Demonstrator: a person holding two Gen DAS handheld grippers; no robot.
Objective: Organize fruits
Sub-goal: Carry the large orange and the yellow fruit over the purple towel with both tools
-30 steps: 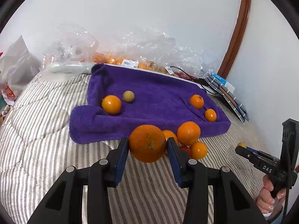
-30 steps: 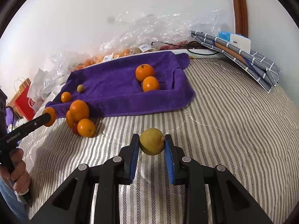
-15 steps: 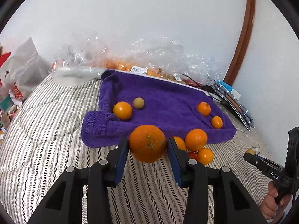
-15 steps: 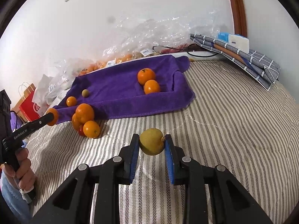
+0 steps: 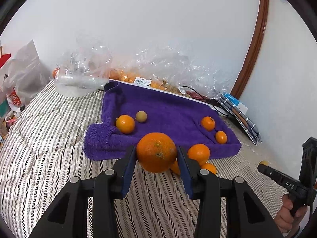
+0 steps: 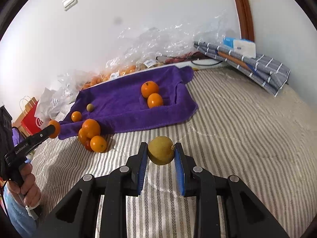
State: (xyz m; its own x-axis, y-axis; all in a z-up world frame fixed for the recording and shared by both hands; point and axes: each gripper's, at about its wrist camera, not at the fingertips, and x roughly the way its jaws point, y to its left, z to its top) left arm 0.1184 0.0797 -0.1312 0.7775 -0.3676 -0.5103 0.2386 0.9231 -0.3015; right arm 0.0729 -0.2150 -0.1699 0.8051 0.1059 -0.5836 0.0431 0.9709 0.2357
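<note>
Both grippers had drawn back from the purple towel [image 5: 168, 107], which looked farther off than before. Left gripper [image 5: 156, 159] clamped a large orange [image 5: 156, 152] between its blue pads; right gripper [image 6: 160, 154] pinched a yellow fruit [image 6: 160, 150] (both held above the striped bedding [image 6: 237, 129]).

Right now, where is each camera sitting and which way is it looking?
Left wrist: sits on the left gripper, looking along its fingers past the held orange toward the purple towel and wall; the person's right hand shows at lower right.
Right wrist: sits on the right gripper, looking past the held yellow fruit across the striped bedding to the towel; the left hand shows at lower left.
Both views share the towel, its fruit and the orange pile.
</note>
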